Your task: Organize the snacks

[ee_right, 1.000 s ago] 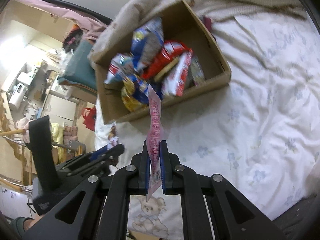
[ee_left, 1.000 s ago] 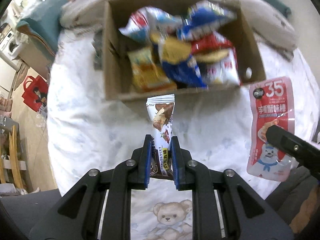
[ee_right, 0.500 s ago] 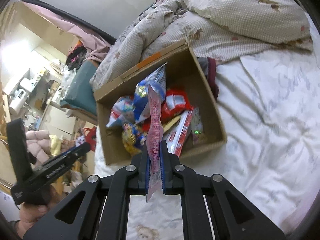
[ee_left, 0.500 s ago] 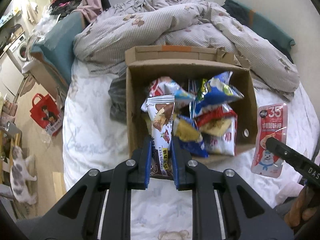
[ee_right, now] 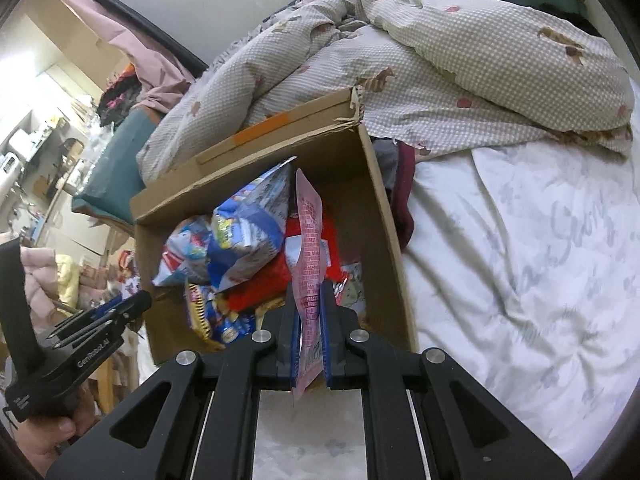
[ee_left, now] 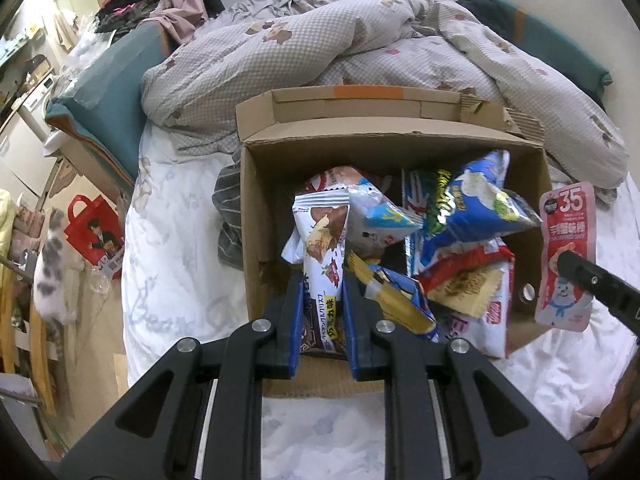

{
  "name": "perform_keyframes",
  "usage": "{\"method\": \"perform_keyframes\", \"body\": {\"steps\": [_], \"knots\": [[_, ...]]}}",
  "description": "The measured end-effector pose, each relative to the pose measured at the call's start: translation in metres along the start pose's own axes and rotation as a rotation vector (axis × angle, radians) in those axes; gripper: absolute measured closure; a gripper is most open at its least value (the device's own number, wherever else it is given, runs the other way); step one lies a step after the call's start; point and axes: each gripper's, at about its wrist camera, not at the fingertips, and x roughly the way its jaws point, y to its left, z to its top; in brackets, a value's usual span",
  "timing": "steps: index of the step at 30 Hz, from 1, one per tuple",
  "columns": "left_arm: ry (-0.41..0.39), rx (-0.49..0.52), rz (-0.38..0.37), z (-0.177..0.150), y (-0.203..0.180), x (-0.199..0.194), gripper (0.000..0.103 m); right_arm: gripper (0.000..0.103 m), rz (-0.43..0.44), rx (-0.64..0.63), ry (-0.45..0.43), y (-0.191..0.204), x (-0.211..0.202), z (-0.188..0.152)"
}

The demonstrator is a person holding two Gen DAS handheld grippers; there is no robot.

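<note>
Both packets are light, crinkly film (slippery). The left tool (ee_left: 320, 312) pinches the chocolate bar wrapper (ee_left: 322, 248) low; the right tool (ee_right: 309, 344) clamps the pink pouch (ee_right: 309, 248) near its bottom edge, the cardboard box (ee_right: 384, 216) at 12 o'clock.

An open brown cardboard box (ee_left: 256, 200) is sitting on the white printed bedsheet (ee_right: 520, 260), with the rumpled checked beige duvet (ee_left: 320, 48) lying behind it and a heap of crinkly foil snack bags (ee_left: 460, 216) filling its inside. The left gripper (ee_left: 322, 312) is holding a white-and-brown chocolate bar wrapper (ee_left: 324, 248) over the box's near left part. The right gripper (ee_right: 310, 320) is holding a flat pink snack pouch (ee_right: 310, 248) edge-on over the right part, with a teal pillow (ee_left: 108, 92) lying off the box's far left.
</note>
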Motion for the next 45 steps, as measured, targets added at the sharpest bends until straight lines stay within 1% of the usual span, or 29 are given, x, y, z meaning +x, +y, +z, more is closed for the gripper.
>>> {"method": "perform_keyframes", "body": {"steps": [7, 10, 14, 16, 18, 19, 20, 21, 22, 23, 24, 25, 26, 28, 31, 33, 35, 38, 39, 41, 43, 45], "knots": [[-0.008, -0.007, 0.008, 0.0, 0.003, 0.009, 0.088, 0.094, -0.018, 0.033, 0.031, -0.007, 0.013, 0.005], [-0.012, -0.019, -0.005, 0.001, 0.005, 0.012, 0.088, 0.094, -0.013, 0.043, 0.035, -0.009, 0.014, 0.004], [-0.026, -0.023, -0.012, 0.002, 0.006, 0.012, 0.088, 0.092, 0.013, 0.078, 0.028, -0.014, 0.014, 0.005], [-0.033, -0.011, -0.017, 0.001, 0.004, 0.011, 0.088, 0.09, 0.03, 0.087, 0.019, -0.014, 0.012, 0.006], [-0.04, 0.0, -0.024, 0.001, 0.002, 0.008, 0.086, 0.09, 0.038, 0.089, 0.006, -0.013, 0.01, 0.007], [-0.044, -0.001, -0.031, 0.001, 0.002, 0.007, 0.082, 0.09, 0.041, 0.09, 0.001, -0.013, 0.009, 0.008], [-0.05, -0.004, -0.04, 0.001, 0.002, 0.004, 0.066, 0.09, 0.039, 0.088, -0.002, -0.013, 0.008, 0.009], [-0.058, -0.011, -0.045, 0.001, 0.003, 0.002, 0.055, 0.089, 0.032, 0.086, -0.005, -0.012, 0.007, 0.009], [-0.069, -0.021, -0.052, 0.001, 0.004, -0.001, 0.034, 0.087, 0.025, 0.084, -0.005, -0.012, 0.007, 0.009], [-0.088, -0.033, -0.066, 0.0, 0.006, -0.006, 0.024, 0.075, 0.023, 0.084, -0.005, -0.012, 0.006, 0.009], [-0.099, -0.037, -0.07, -0.001, 0.006, -0.01, 0.023, 0.063, 0.027, 0.087, -0.007, -0.012, 0.006, 0.009], [-0.106, -0.037, -0.07, -0.001, 0.007, -0.013, 0.023, 0.035, 0.04, 0.097, -0.012, -0.013, 0.004, 0.008], [-0.111, -0.035, -0.071, -0.003, 0.007, -0.017, 0.023, 0.025, 0.048, 0.105, -0.025, -0.013, 0.002, 0.008], [-0.121, -0.033, -0.079, -0.004, 0.01, -0.023, 0.023, 0.025, 0.049, 0.102, -0.061, -0.012, -0.006, 0.007], [-0.136, -0.019, -0.076, -0.01, 0.013, -0.035, 0.023, 0.025, 0.07, 0.079, -0.086, -0.006, -0.018, 0.006], [-0.145, -0.005, -0.087, -0.014, 0.016, -0.043, 0.023, 0.023, 0.075, 0.061, -0.112, 0.0, -0.03, 0.001], [-0.159, -0.018, -0.085, -0.021, 0.021, -0.053, 0.023, 0.014, 0.064, 0.046, -0.132, 0.007, -0.041, -0.004], [-0.178, -0.051, -0.123, -0.032, 0.032, -0.072, 0.022, 0.008, 0.056, 0.01, -0.164, 0.021, -0.063, -0.014], [-0.185, -0.054, -0.125, -0.036, 0.033, -0.077, 0.021, 0.007, 0.05, -0.007, -0.173, 0.026, -0.069, -0.017], [-0.208, -0.059, -0.122, -0.047, 0.038, -0.089, 0.012, 0.004, 0.031, -0.056, -0.192, 0.036, -0.081, -0.025], [-0.239, -0.062, -0.131, -0.058, 0.042, -0.098, 0.011, 0.002, 0.01, -0.096, -0.214, 0.045, -0.093, -0.037], [-0.266, -0.053, -0.127, -0.071, 0.045, -0.103, 0.006, 0.0, -0.004, -0.118, -0.234, 0.052, -0.103, -0.05]]}}
